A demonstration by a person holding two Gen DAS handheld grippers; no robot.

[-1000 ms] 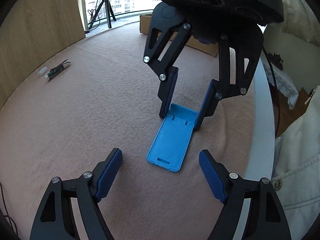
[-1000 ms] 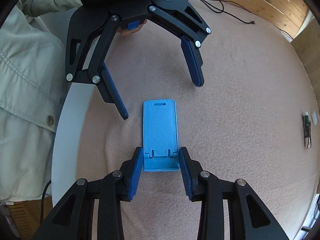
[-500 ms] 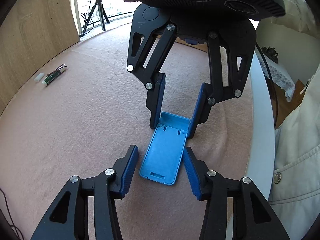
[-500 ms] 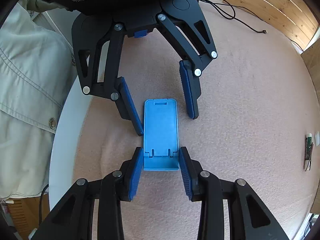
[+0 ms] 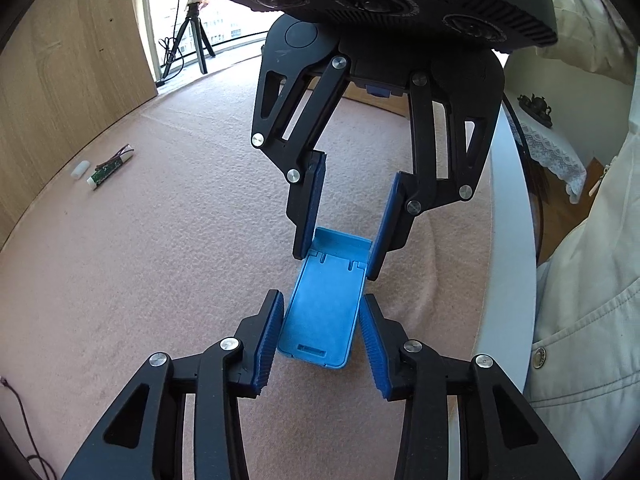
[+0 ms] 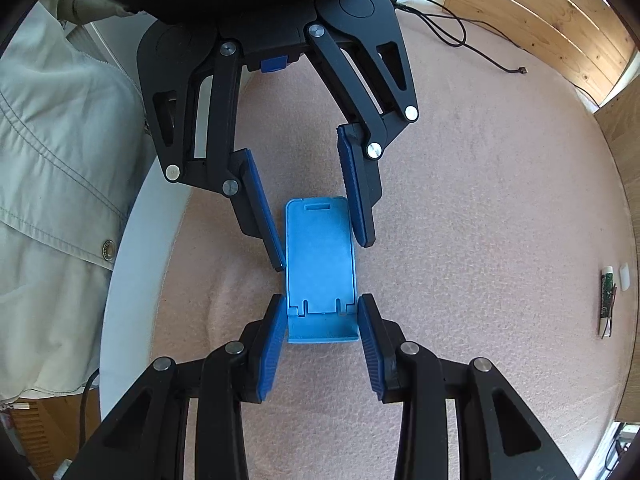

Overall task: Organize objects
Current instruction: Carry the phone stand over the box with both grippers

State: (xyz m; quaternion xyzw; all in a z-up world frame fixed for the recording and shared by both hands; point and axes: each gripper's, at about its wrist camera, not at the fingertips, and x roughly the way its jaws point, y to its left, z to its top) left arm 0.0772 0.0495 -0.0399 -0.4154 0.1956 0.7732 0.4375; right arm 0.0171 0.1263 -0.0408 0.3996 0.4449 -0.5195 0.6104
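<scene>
A flat blue folding phone stand (image 5: 324,308) lies on the pink cloth; it also shows in the right wrist view (image 6: 320,264). My left gripper (image 5: 320,320) is closed on the slotted end of the stand, with its pads against both long edges. My right gripper (image 6: 322,316) is shut on the hinged end. The two grippers face each other, one at each end. In the right wrist view the left gripper (image 6: 320,240) appears from the front. In the left wrist view the right gripper (image 5: 338,256) appears the same way.
A small green circuit stick (image 5: 108,166) with a white cap (image 5: 79,169) lies far off on the cloth; it also shows in the right wrist view (image 6: 607,300). The white table rim (image 5: 508,240) runs beside the stand. A black cable (image 6: 460,32) lies near wooden panels.
My left gripper moved forward over the stand and closed from wide open onto its slotted end. My right gripper kept its grip on the hinged end.
</scene>
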